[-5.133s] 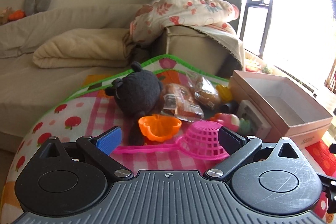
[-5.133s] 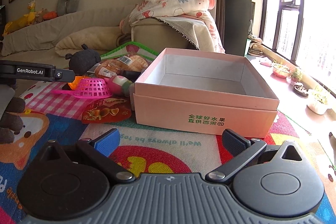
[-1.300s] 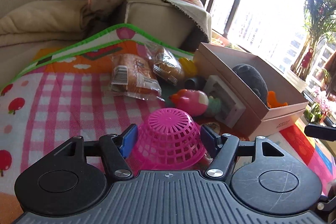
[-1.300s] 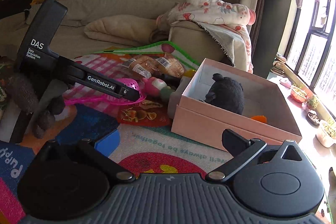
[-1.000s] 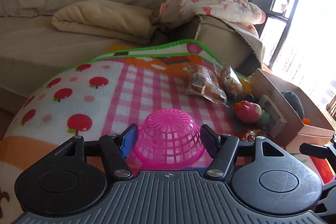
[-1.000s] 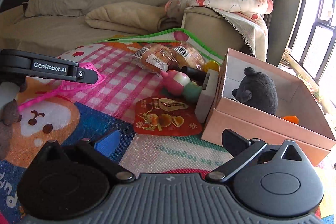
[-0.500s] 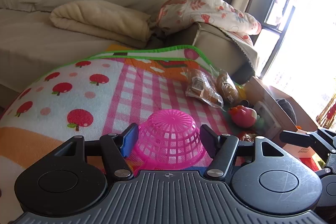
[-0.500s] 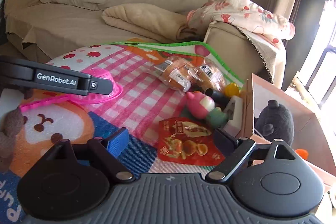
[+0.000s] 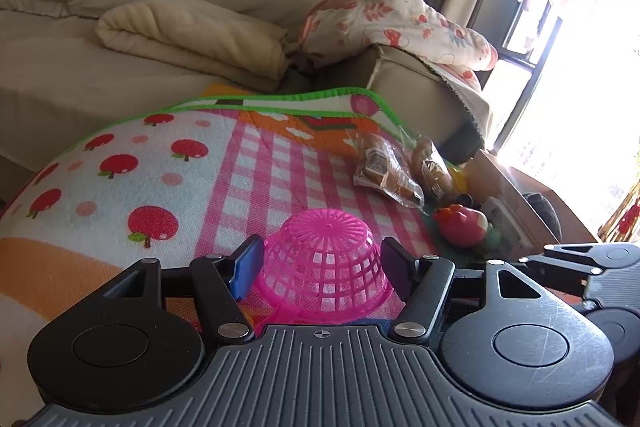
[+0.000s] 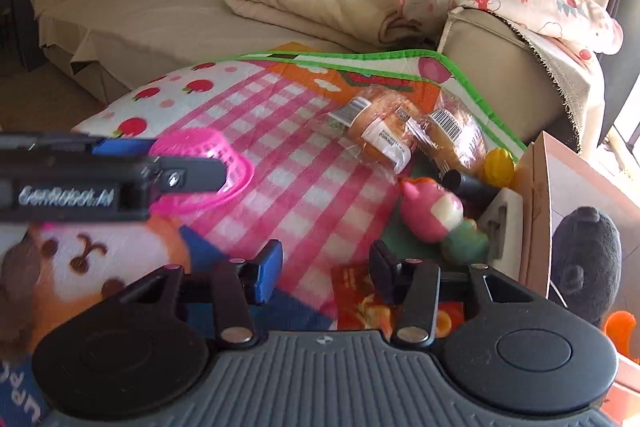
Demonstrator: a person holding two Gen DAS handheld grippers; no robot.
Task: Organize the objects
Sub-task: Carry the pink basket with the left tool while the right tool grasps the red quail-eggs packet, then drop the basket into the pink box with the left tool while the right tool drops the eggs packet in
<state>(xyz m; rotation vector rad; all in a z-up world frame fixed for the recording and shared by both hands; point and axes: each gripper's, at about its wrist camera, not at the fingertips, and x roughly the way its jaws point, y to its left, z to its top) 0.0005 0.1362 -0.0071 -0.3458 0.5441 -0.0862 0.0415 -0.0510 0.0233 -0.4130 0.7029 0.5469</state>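
Left gripper clamping pink basket, right gripper parted, empty

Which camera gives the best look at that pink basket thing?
The left wrist view: the pink basket sits upside down, centred between the left gripper's jaws, mesh fully visible. The right wrist view shows only its rim and side, partly hidden behind that gripper.

Toys, snacks and a box on a play mat

A pink mesh strainer sits upside down; two wrapped buns lie side by side beyond it, a pink-and-green toy and red snack packet near the pink box, which holds a dark plush
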